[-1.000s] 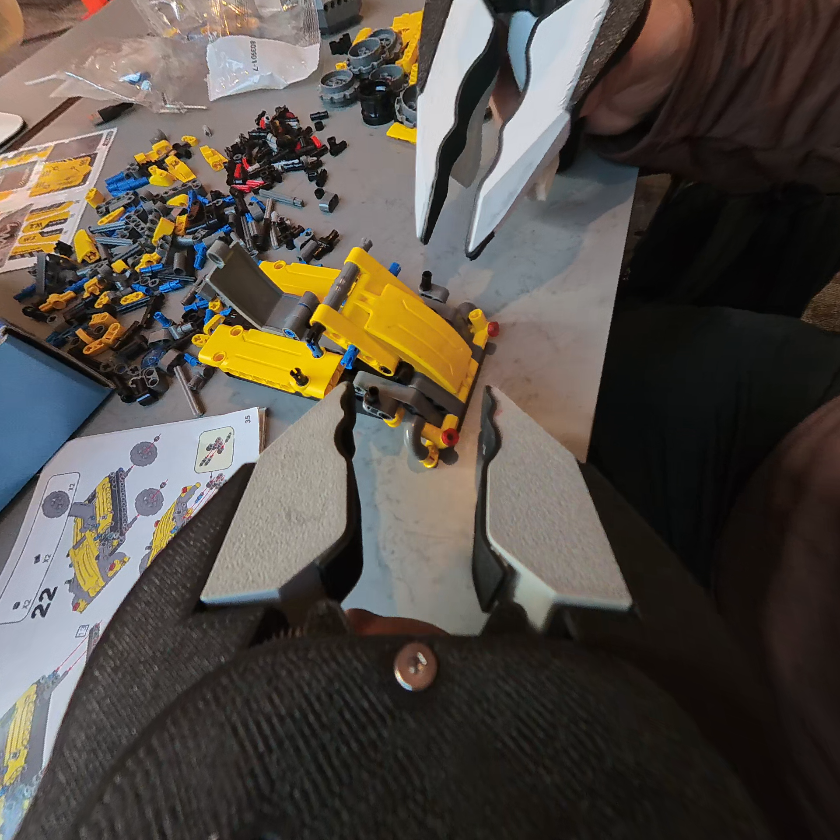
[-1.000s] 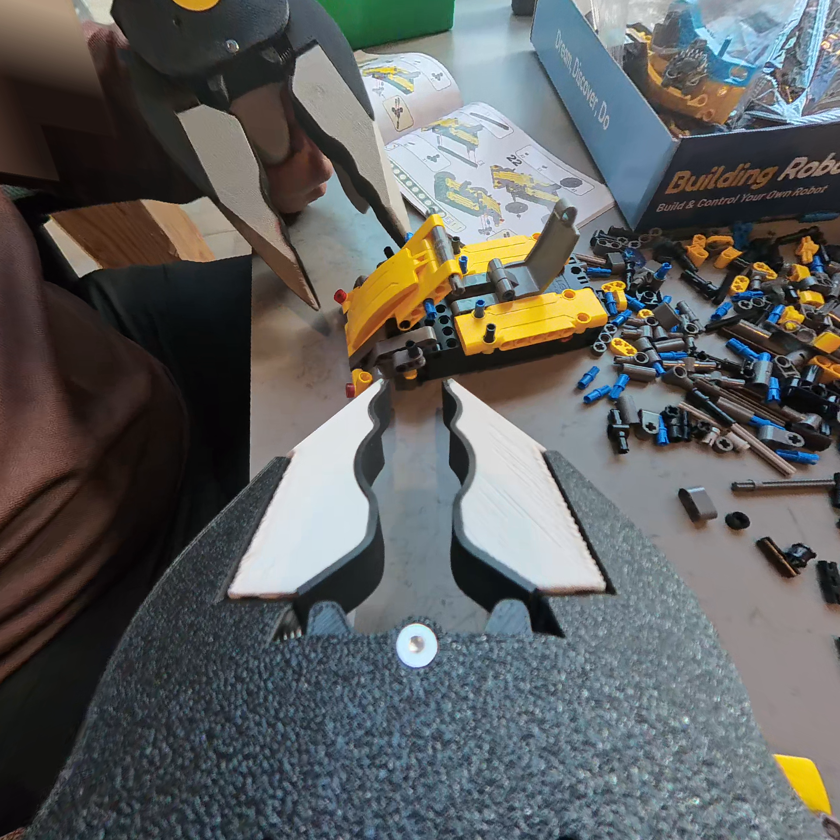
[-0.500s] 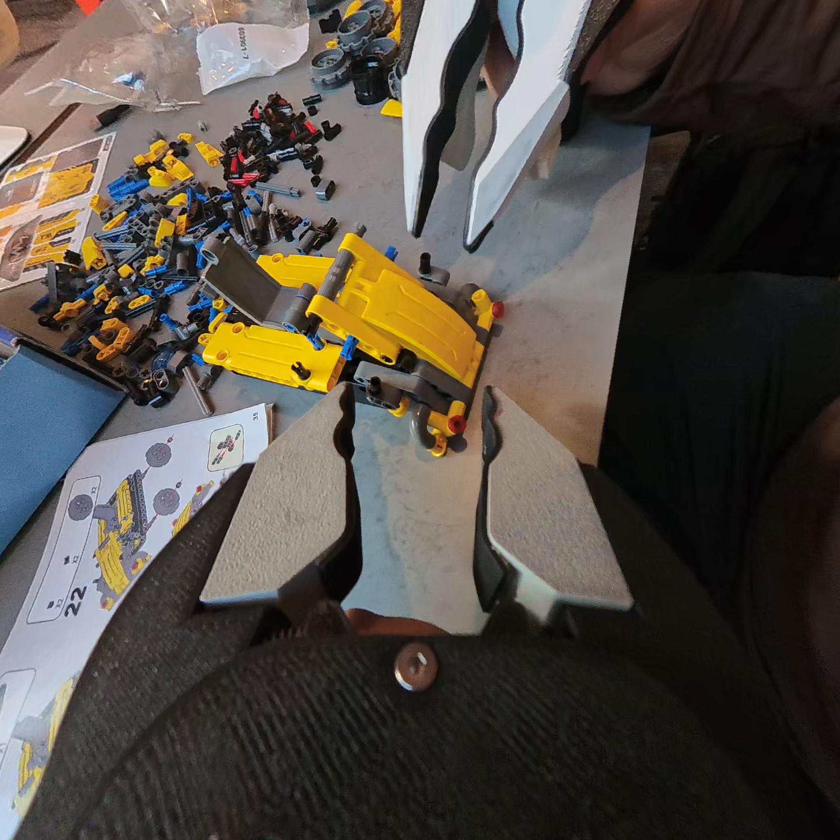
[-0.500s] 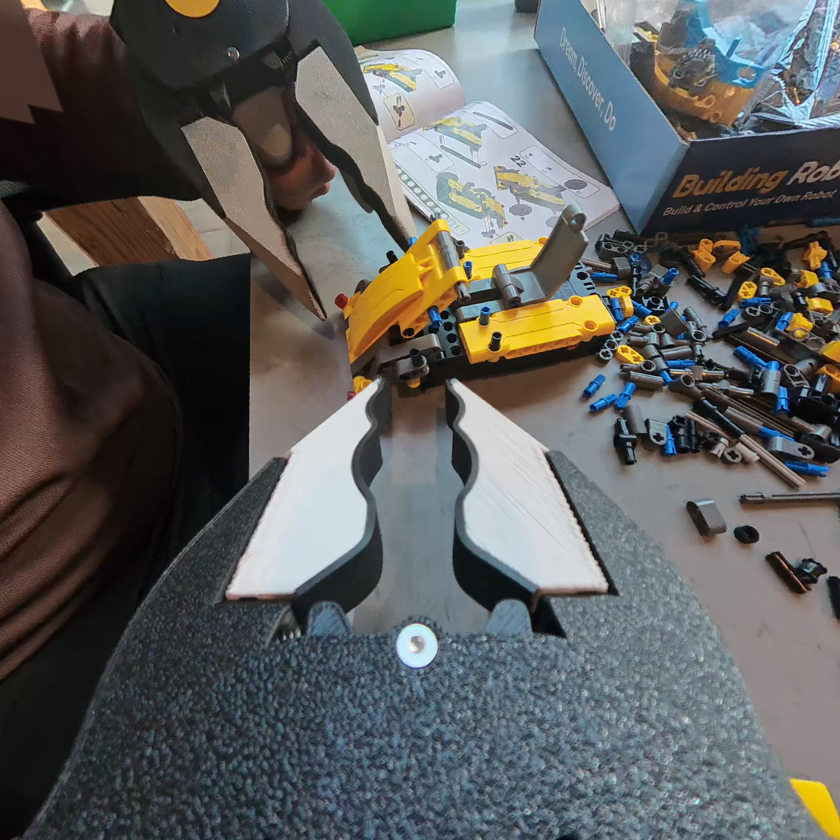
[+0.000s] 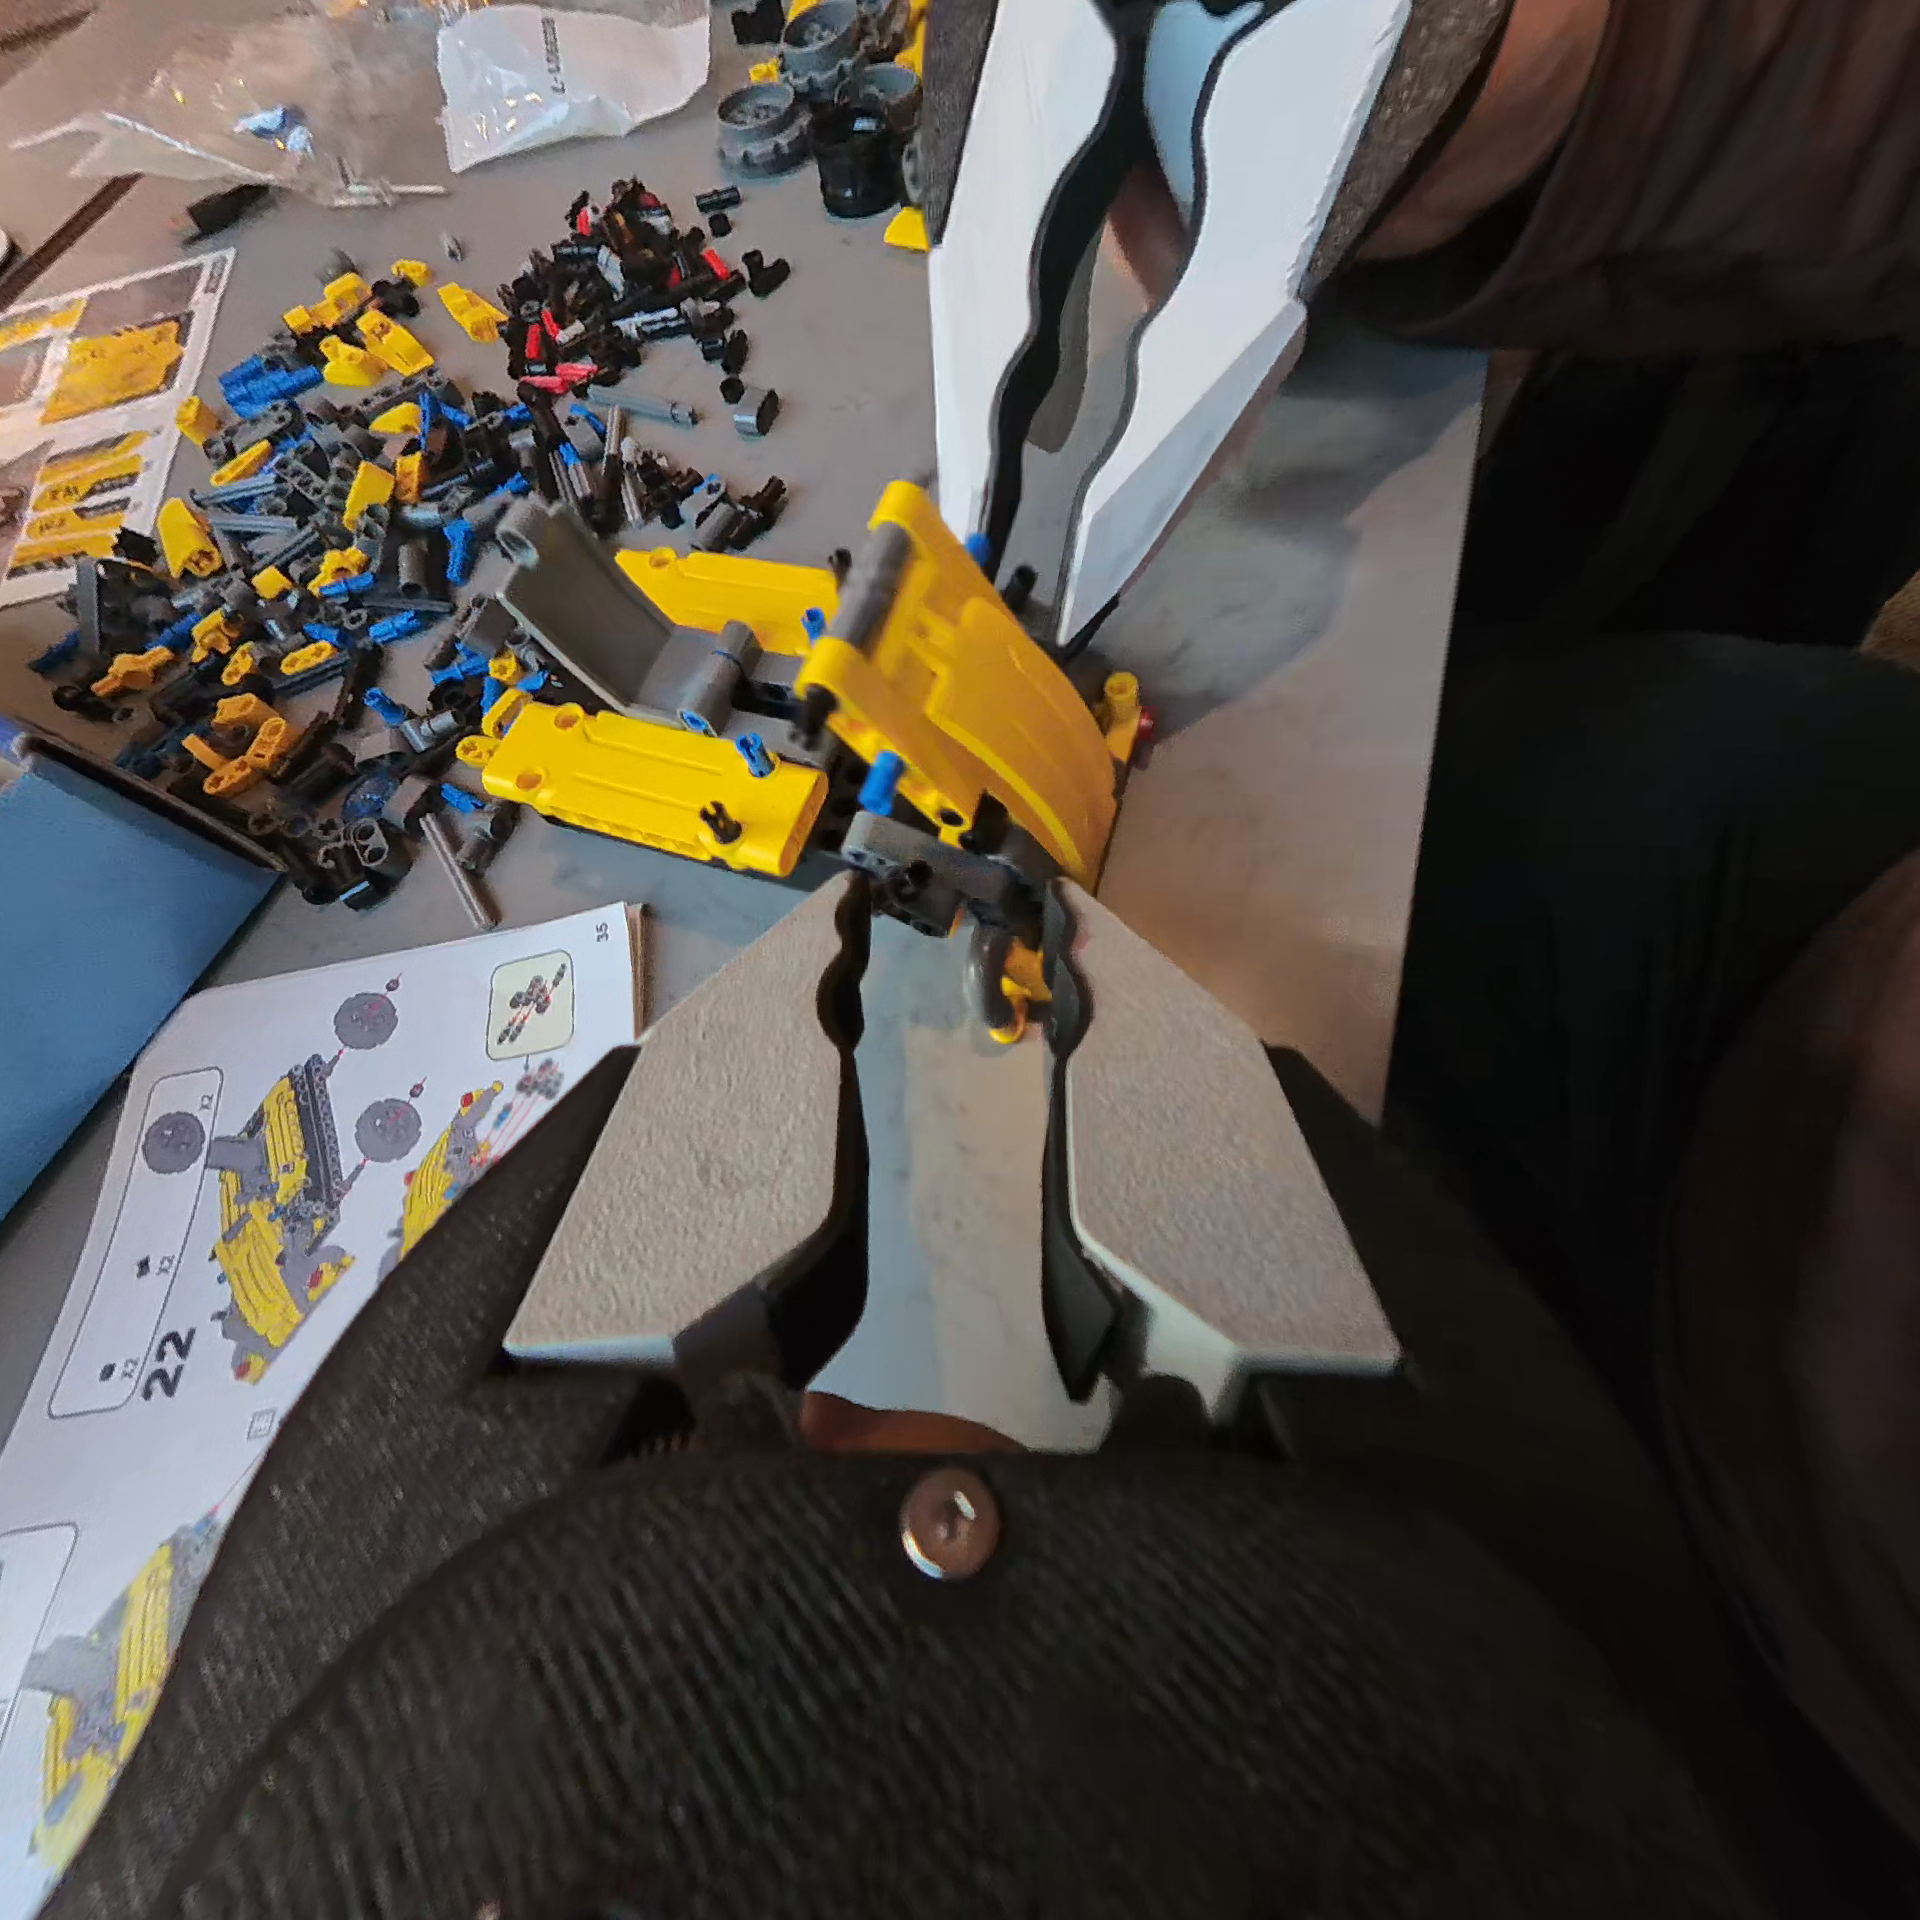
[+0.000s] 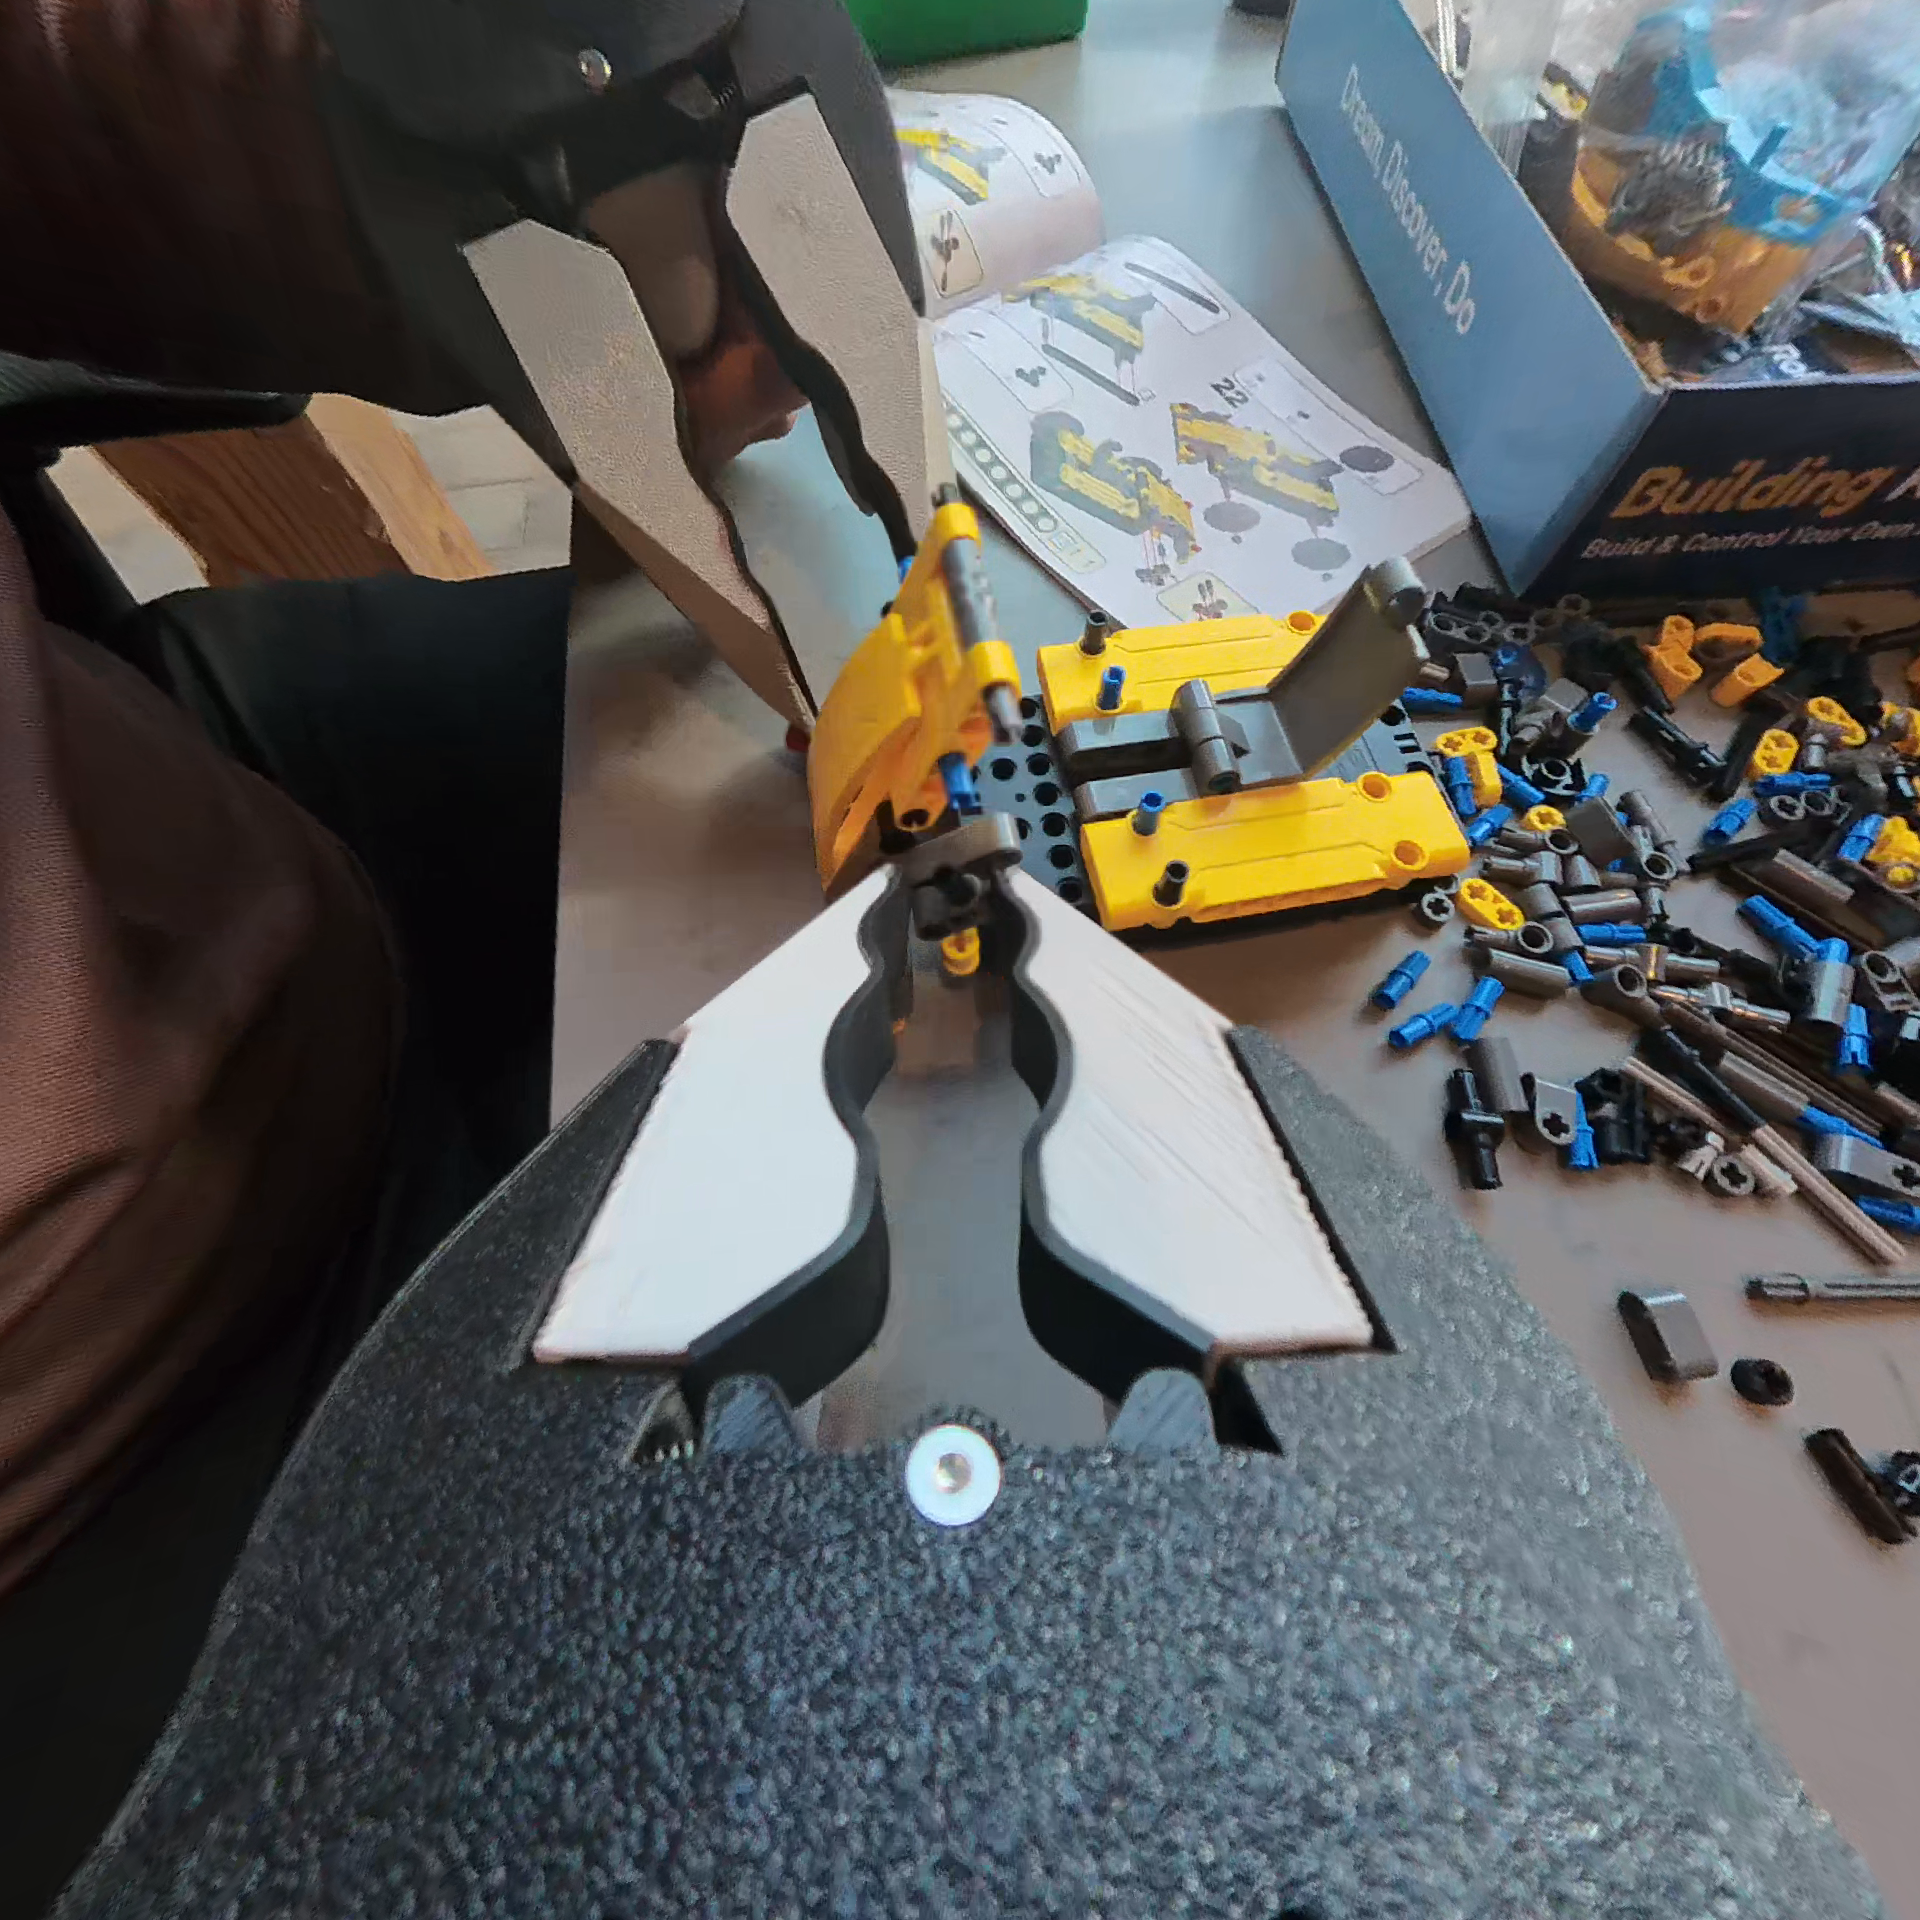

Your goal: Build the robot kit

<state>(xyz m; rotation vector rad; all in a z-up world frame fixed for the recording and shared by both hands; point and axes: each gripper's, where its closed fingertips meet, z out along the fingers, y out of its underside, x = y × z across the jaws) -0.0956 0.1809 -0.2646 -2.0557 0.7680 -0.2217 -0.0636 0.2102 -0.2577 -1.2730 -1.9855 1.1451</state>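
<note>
Yellow brick vehicle model (image 5: 665, 774): set on the tabletop (image 5: 1299, 831) near its front edge, between both tools. A black perforated base, two long yellow side panels and a grey seat-like flap (image 5: 592, 613) are in place. The yellow hood panel (image 5: 966, 707) at the near end is tilted steeply upward.

Build state, as judged from what lies about: only partly assembled. No wheels are seen on the model. Grey and black wheels (image 5: 821, 94) lie well apart at the far edge.

Right hand-held gripper (image 6: 953, 894): jaws are drawn close together about a grey connector at the model's front corner and appear pinched on it.

Left hand-held gripper (image 5: 951, 914): jaws are partly narrowed, with the opposite front corner of the model between the fingertips. Contact is suggested, but a firm pinch cannot be told. In the right wrist view its fingers are seen flanking the raised hood.

Surroundings: a dense scatter of loose parts (image 5: 343, 540) in yellow, blue, black, grey and red is spread beside the model. An open instruction booklet (image 5: 312, 1143) lies next to the left tool. A blue box (image 6: 1507, 312) holding bagged parts stands beyond the booklet. Clear plastic bags (image 5: 561, 62) are noted at the far side.
</note>
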